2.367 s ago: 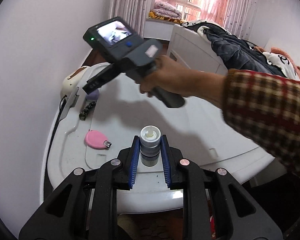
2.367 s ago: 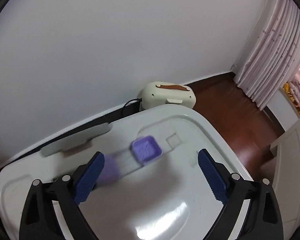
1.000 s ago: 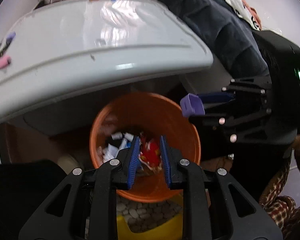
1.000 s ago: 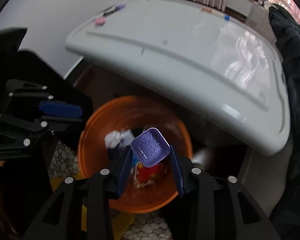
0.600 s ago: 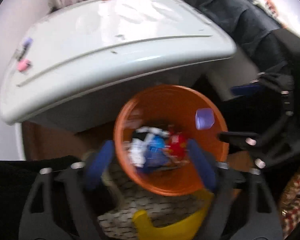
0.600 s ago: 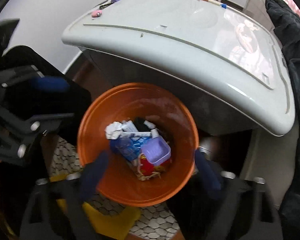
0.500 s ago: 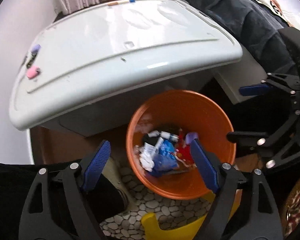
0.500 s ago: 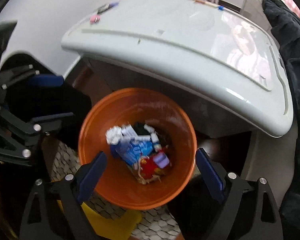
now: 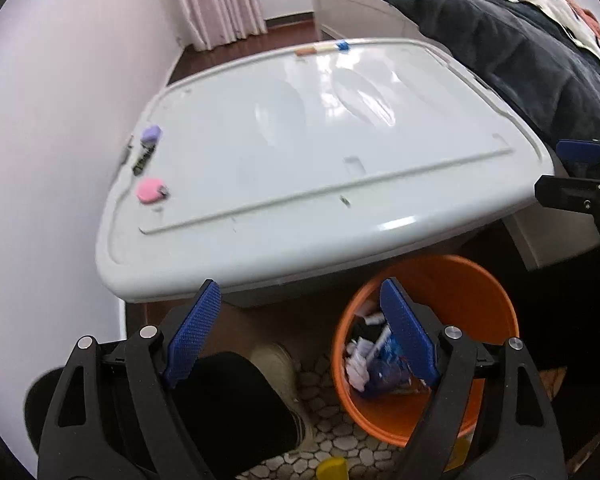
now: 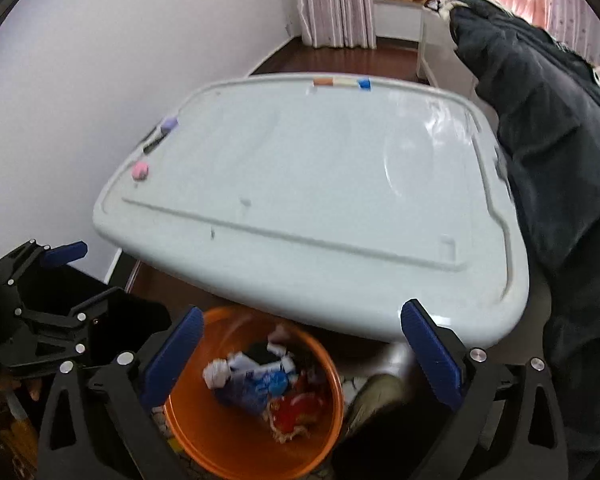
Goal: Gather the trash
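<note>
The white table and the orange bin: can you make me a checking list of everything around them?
Surface: white table, glossy, mostly bare.
Job's things: orange bin on the floor beside the table, holding wrappers and scraps.
Clutter: pink item, purple item and a dark item near the table's wall-side edge; coloured bits at the far edge.
Grippers: left gripper and right gripper, fingers apart, nothing between them.
Cables: nothing seen.
Surroundings: curtains, dark bedding.
</note>
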A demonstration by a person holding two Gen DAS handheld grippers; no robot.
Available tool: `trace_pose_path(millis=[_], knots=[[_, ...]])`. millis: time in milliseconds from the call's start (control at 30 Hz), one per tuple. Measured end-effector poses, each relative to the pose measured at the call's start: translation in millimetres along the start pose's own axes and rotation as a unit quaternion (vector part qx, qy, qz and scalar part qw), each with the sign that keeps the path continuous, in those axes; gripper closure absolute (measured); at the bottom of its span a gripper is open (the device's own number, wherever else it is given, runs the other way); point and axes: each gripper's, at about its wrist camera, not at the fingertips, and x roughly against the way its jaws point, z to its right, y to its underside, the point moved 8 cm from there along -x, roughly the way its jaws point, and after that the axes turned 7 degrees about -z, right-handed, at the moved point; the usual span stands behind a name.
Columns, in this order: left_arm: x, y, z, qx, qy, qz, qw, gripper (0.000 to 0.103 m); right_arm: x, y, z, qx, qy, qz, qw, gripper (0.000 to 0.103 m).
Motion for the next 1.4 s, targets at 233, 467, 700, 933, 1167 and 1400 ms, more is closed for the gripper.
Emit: trace_pose_path(millis=[233,467,700,933,1167,1400], knots=[[8.5,-33.2,-19.9,0.024,-0.018,0.024,0.9993,0.023,-9.1,-30.0,-21.6,0.027,-0.01,0.016,0.999,0.006],[9.9,-54.6,-33.1,0.038,-0.025,0.036,0.9984,0.023,-16.7,-48.6,-32.0,0.041,-0.018,0.019,0.999,0.006],[5.7,-67.8,-35.7,0.036,-0.032,0.041,0.998,0.023,-18.0,-64.9,-29.6,0.04,-0.02,0.024,0.999,0.006],[2.6,-93.7,-35.3,0.035,-0.035,0.063,0.9968,0.015,-8.9,-101.2,-25.8,0.052,-0.015,0.056,0.997,0.006],[15.3,-158.1,-44.9,0.027,-0.125,0.154,0.9799,0.01,-0.1,-158.9,10.4,0.01,-0.02,0.12,0.993,0.006],[29.2,-223.2,-40.2,0.058,-0.126,0.25,0.9583,0.009,-7.7,-164.2,64.6,-0.07,0.026,0.132,0.988,0.005]])
